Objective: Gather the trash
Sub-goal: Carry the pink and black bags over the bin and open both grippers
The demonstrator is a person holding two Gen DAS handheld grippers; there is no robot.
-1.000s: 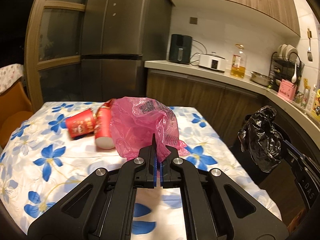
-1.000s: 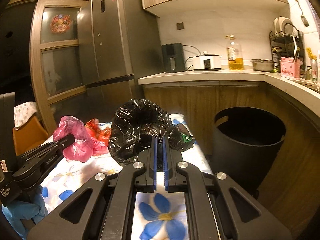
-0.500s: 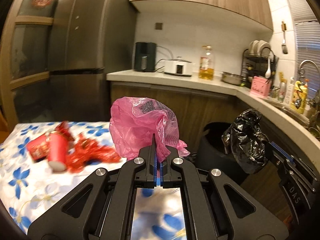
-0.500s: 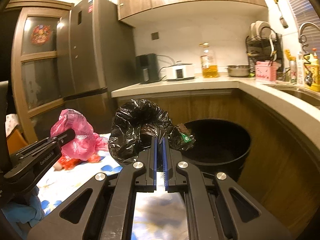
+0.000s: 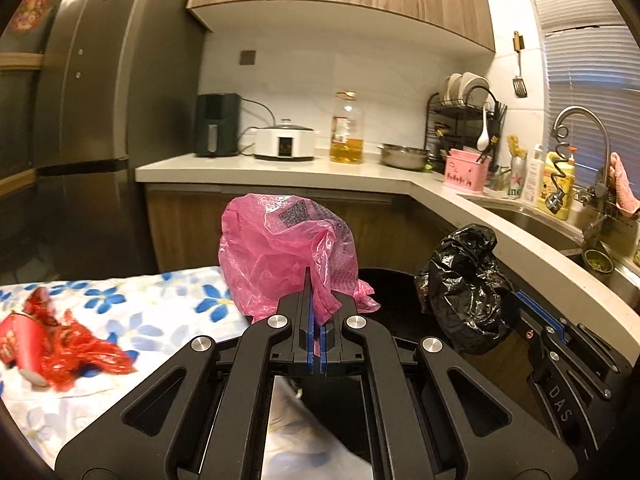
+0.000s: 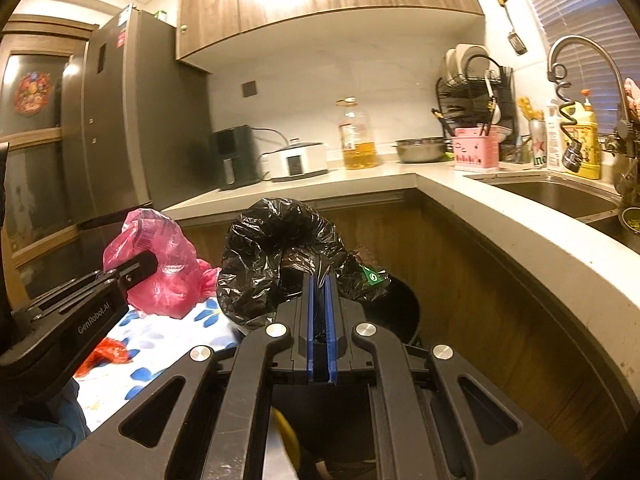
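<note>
Carrying both bags over the bin is the step in hand, I judge, and doing it well means holding each pinch firm until the bundle hangs squarely above the dark opening, then letting go one at a time so neither snags the rim.

Left wrist view: the left gripper (image 5: 316,312) is closed on a fold of the pink bag (image 5: 286,254), which balloons up toward twelve o'clock, crinkled, thin and see-through, with a printed code near its top. At three o'clock the black bag (image 5: 466,286) hangs from the right gripper, glossy and crumpled. Between them lies the bin (image 5: 390,286), only partly seen. At nine o'clock red cups and wrappers (image 5: 48,350) remain on the flowered tablecloth (image 5: 160,312).

Right wrist view: the right gripper (image 6: 319,300) is clamped on the black bag (image 6: 280,256), bunched at twelve o'clock, a green tag at its right edge. The bin (image 6: 400,312) sits just beyond, toward two o'clock. The pink bag (image 6: 160,268) shows at ten o'clock in the left gripper (image 6: 138,268).
</note>
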